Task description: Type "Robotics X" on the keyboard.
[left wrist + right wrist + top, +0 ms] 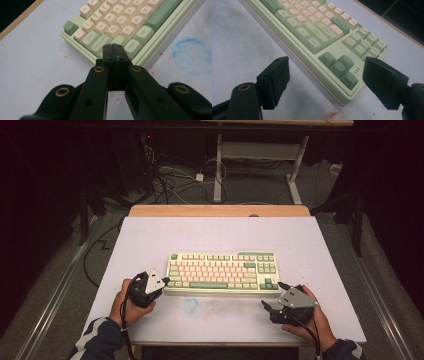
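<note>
Grippers are being held at both near corners of the keyboard (222, 272), which is lying flat at the middle of the white table (150, 240). Left gripper (115, 47) is being kept clenched on nothing, tips over the lower-left keys; right gripper (325, 82) is being held wide apart, framing the arrow keys (338, 67). A blue smudge (191, 305) is being shown just before the keyboard.

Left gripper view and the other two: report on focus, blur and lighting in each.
Left gripper view: the shut left gripper is soft up close, while keyboard legends read clearly. Right gripper view: the open right gripper shows blurred pads; the far keys are faint. High view: the table is lit evenly, the room behind is dark.
</note>
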